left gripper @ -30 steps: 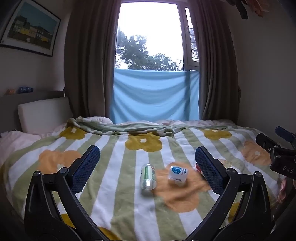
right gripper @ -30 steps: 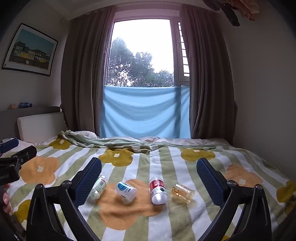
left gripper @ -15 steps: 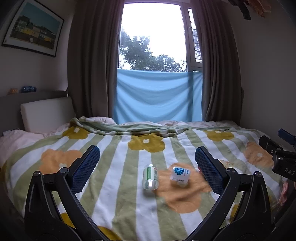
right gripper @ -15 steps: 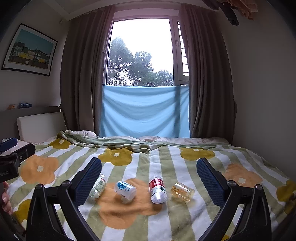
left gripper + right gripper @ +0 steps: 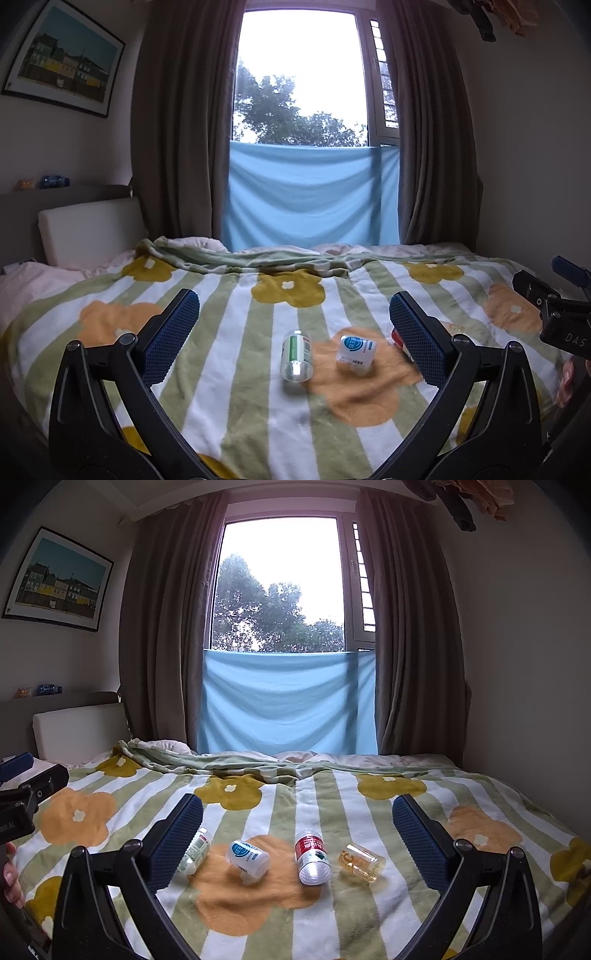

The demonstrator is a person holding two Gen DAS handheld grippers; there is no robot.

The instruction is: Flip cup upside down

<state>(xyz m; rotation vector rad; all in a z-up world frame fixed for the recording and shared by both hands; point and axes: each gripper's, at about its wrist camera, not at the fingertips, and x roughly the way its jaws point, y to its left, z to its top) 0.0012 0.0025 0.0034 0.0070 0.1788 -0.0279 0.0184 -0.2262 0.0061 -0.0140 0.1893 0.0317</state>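
Observation:
Several small cups lie on their sides in a row on the striped flower blanket point(image 5: 351, 915). In the right wrist view these are a green-labelled cup point(image 5: 195, 851), a white cup with a blue label point(image 5: 247, 858), a red-labelled cup point(image 5: 312, 856) and an amber clear cup point(image 5: 362, 857). My right gripper point(image 5: 298, 812) hovers open and empty short of them. The left wrist view shows the green-labelled cup point(image 5: 295, 354) and the white cup point(image 5: 356, 349). The red-labelled cup point(image 5: 397, 336) is mostly hidden behind a finger. My left gripper point(image 5: 293, 314) is open, empty and short of the cups.
The bed fills the room's floor ahead, with a white headboard cushion point(image 5: 88, 229) at the left and curtains and a window point(image 5: 280, 590) behind. The other gripper's body shows at the right edge point(image 5: 554, 310) of the left view. A hand point(image 5: 11, 878) is at the right view's left edge.
Both views sway only slightly. The cups lie where they were and both grippers stay open.

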